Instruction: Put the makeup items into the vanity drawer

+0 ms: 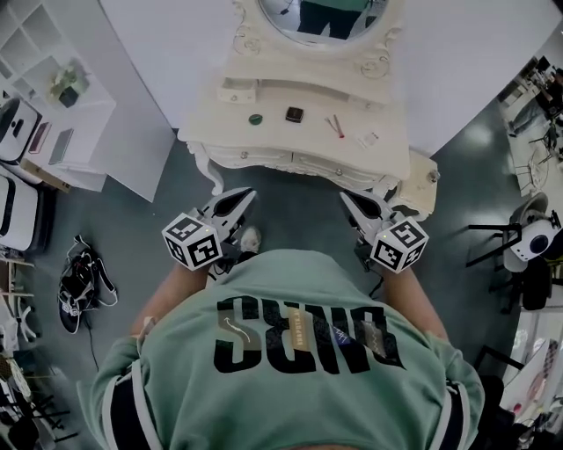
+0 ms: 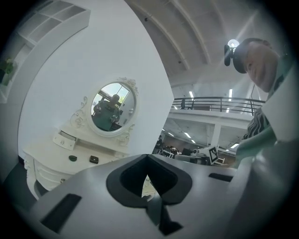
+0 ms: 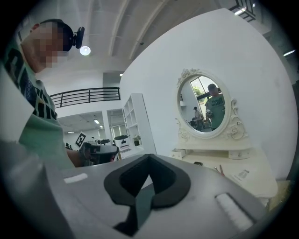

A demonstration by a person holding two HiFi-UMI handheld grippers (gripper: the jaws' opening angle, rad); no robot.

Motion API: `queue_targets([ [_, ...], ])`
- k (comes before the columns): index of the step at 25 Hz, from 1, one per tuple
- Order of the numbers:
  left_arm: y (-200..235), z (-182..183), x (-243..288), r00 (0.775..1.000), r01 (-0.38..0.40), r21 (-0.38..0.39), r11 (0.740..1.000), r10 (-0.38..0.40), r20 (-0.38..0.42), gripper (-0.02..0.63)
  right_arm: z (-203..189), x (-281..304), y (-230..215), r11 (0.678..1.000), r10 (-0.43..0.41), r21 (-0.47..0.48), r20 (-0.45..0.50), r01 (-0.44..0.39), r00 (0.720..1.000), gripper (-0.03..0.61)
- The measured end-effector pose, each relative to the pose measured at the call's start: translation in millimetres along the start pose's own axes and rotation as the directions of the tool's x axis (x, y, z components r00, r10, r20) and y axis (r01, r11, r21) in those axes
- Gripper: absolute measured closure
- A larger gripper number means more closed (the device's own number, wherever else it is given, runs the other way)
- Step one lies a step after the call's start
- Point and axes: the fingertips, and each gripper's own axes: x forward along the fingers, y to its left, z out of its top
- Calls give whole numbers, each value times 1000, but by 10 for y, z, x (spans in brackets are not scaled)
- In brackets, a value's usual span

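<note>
The cream vanity stands ahead of me under its oval mirror. On its top lie a green round compact, a dark square compact, a red pencil and a small white card. The drawer fronts along the vanity's near edge are closed. My left gripper and right gripper hover side by side short of the vanity, both shut and holding nothing. The left gripper view shows both compacts far off. The right gripper view shows the dark compact and the pencil.
A cream stool stands at the vanity's right corner. White shelving with a small plant lines the left wall, and shoes lie on the grey floor. Dark chairs stand at the right.
</note>
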Motion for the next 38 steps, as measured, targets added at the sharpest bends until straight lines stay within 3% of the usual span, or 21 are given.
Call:
queue_targets([
  [5, 842, 474, 375, 996, 89, -5, 996, -89, -23, 611, 215, 842, -327, 998, -65, 7, -4, 65, 998, 569],
  [9, 1418, 966, 592, 985, 161, 35, 986, -158, -64, 611, 492, 1467, -556, 993, -118, 7, 9, 118, 993, 568],
  [13, 1914, 1291, 783, 978, 195, 55, 979, -190, -87, 611, 678, 1912, -782, 987, -163, 10, 10, 163, 987, 568],
  [16, 2166, 1404, 972, 977, 203, 29, 979, -200, -77, 611, 706, 2083, -950, 983, -183, 4, -12, 183, 983, 568],
  [23, 2437, 1442, 1429, 981, 175, 3, 985, -174, -87, 611, 746, 2185, -1552, 981, -192, 33, -34, 193, 981, 568],
  [33, 2446, 1472, 2431, 999, 12, 2, 1000, -12, -46, 611, 926, 2138, -2693, 998, -32, 46, -20, 33, 999, 568],
  [38, 2508, 1599, 2669, 999, -23, 10, 1000, 23, -40, 611, 868, 2201, -3076, 996, -13, 86, -41, 16, 999, 568],
])
